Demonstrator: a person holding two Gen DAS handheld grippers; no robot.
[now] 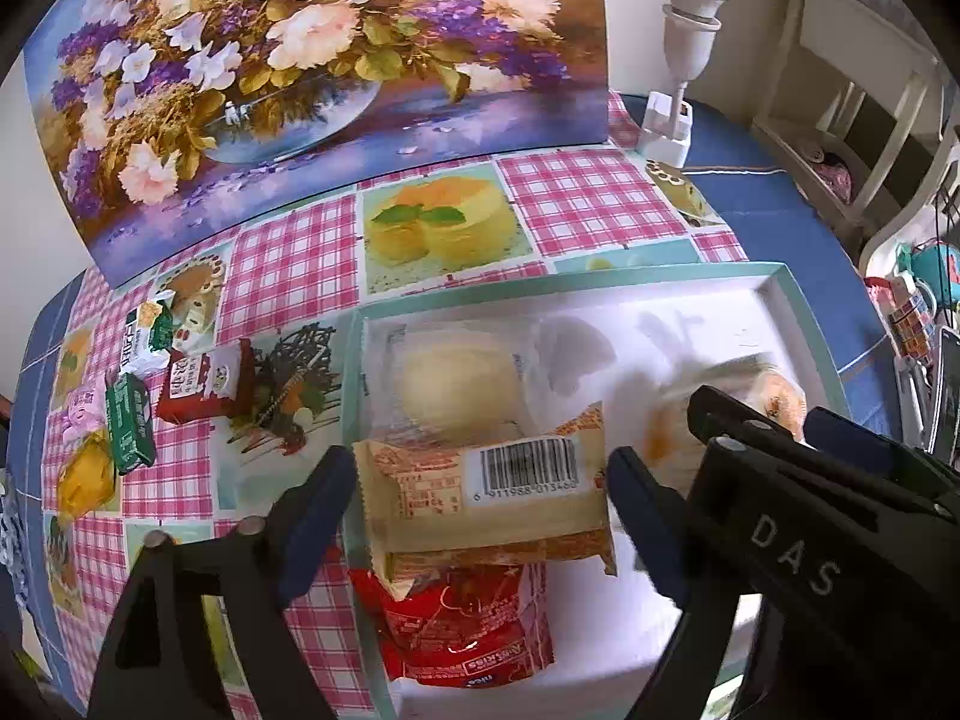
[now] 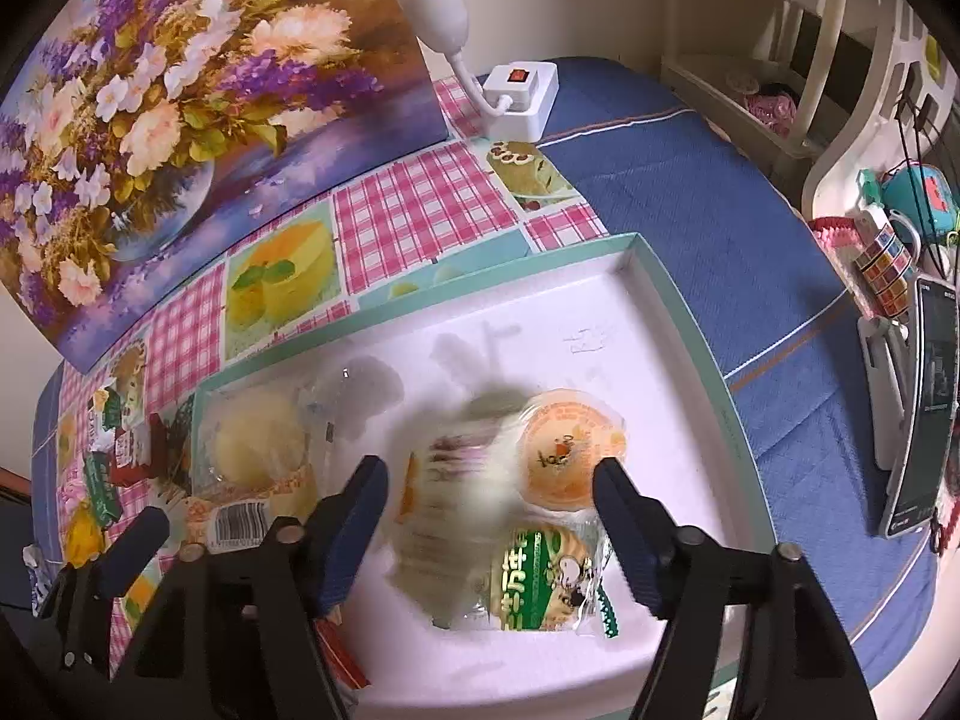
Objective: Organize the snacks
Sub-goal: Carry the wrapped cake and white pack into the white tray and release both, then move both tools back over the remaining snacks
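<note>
My left claw (image 1: 480,468) hangs spread over the near left part of the white tray (image 1: 804,330), its pads clear on either side of the beige barcode packet (image 1: 486,498), pinching nothing. That packet lies across a red packet (image 1: 468,630), hiding the red one's upper part. Behind them sits a clear-wrapped pale bun (image 1: 456,381). My right claw (image 2: 489,474) is spread too, empty, above a snack smeared by blur (image 2: 444,492); I cannot make out what it is. Beside it lie an orange jelly cup (image 2: 570,447) and a green-labelled pack (image 2: 546,582). More small snacks (image 1: 138,396) wait on the checked tablecloth (image 1: 588,198), left of the tray.
</note>
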